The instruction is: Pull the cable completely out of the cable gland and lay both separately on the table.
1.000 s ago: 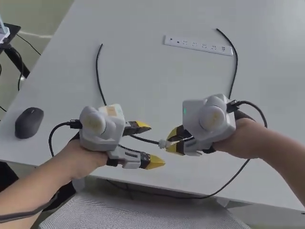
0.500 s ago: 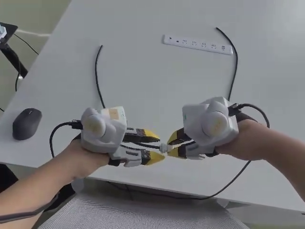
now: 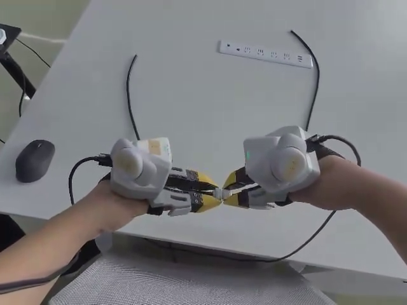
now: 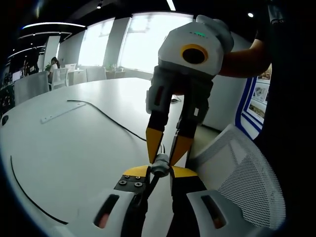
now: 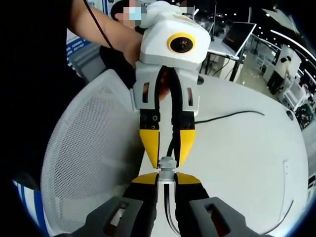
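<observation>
Now | your left gripper point(image 3: 213, 194) clenched on the black cable point(image 4: 148, 186) | your right gripper point(image 3: 227, 192) grasping the cable gland point(image 5: 167, 165) at its tips | cable still threaded; pull-out and lay-down remain.

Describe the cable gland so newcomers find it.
At the near edge of the white table, left gripper and right gripper meet tip to tip. The cable gland is the small pale knob between their yellow tips, thicker than the black cable entering it.
</observation>
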`<state>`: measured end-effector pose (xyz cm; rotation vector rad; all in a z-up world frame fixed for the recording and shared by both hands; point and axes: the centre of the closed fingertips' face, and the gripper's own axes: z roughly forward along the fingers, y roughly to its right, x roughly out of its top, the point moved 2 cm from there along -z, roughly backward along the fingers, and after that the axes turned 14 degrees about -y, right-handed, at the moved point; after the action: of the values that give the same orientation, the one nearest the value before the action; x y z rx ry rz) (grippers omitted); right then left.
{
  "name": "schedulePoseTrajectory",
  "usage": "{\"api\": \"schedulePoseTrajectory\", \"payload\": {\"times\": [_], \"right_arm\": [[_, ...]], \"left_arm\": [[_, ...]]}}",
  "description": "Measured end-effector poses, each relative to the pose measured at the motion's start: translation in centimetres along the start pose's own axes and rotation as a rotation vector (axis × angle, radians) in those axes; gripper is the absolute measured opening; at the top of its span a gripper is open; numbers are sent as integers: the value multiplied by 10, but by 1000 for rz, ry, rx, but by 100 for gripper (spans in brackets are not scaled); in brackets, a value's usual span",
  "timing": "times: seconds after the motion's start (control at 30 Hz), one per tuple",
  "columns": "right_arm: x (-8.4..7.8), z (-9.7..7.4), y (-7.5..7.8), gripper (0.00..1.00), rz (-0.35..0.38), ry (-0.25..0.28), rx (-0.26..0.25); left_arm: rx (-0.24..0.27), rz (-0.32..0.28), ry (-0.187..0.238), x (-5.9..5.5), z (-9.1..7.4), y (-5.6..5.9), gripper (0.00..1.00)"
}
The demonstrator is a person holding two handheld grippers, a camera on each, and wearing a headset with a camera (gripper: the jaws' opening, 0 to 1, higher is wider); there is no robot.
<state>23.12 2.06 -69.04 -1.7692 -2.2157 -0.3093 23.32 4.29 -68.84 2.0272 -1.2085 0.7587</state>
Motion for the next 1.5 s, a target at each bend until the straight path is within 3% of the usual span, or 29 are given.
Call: {"api": "schedulePoseTrajectory", "payload": {"times": [0.3, 0.43, 0.57, 0.7, 0.8, 0.93, 1.0, 1.07, 1.13, 1.17, 1.33, 1.43, 1.5], "right_arm": [[-1, 1, -1, 7, -4, 23, -15], [-1, -1, 0, 8, 42, 57, -12], [-3, -7, 5, 11, 170, 132, 11], [-7, -17, 8, 11, 337, 258, 120], [-11, -23, 12, 16, 504, 374, 247], [-8, -31, 13, 17, 589, 478, 354], [-6, -32, 16, 17, 613, 509, 376], [-7, -32, 23, 15, 630, 532, 367], [-2, -35, 18, 14, 638, 554, 436], [-1, -33, 14, 14, 631, 539, 465], [-1, -25, 9, 15, 623, 508, 515], [3, -28, 2, 9, 632, 523, 596], [2, -26, 3, 9, 655, 515, 611]], "left_arm": [[-6, 24, -18, -1, 0, 2, 16], [-1, 40, -18, 1, -1, 2, 16], [4, 53, -8, 5, -3, 0, 15], [7, 74, 1, 9, -5, -1, 15], [7, 84, 2, 11, -7, -2, 16], [6, 98, 10, 15, -9, -2, 15], [6, 110, 10, 17, -10, -2, 15], [0, 114, 10, 18, -10, -2, 15], [1, 120, 7, 18, -10, -1, 15], [0, 121, 7, 19, -10, -1, 15], [-8, 120, 7, 21, -11, 2, 15], [-10, 121, 2, 20, -11, 3, 15], [-16, 125, 4, 21, -11, 5, 15]]}}
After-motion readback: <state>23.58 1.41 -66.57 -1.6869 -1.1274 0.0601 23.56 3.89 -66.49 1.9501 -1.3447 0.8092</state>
